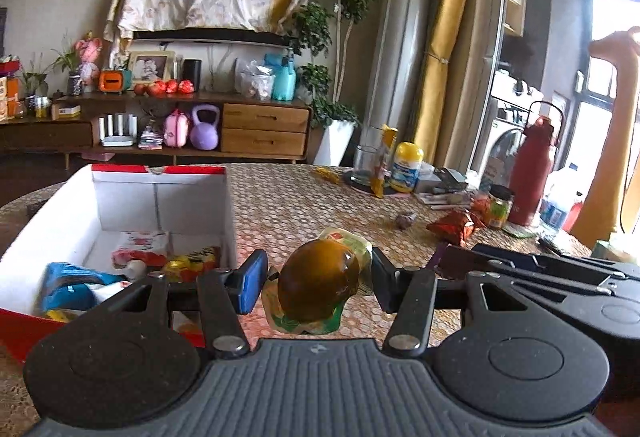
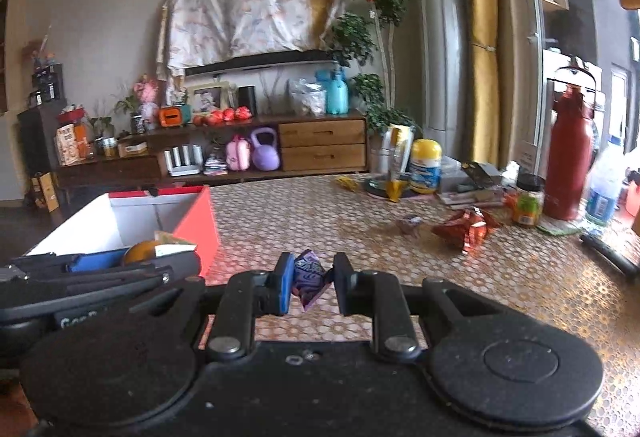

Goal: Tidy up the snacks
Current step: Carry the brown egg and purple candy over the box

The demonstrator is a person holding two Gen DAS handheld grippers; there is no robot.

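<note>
Now left gripper spans egg packet, lengthwise away.

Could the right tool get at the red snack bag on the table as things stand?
Probably not yet: the right tool is shut on a purple packet, so it would have to drop that first. Otherwise the way looks free; bare table lies between it and the red bag ahead to its right.
</note>
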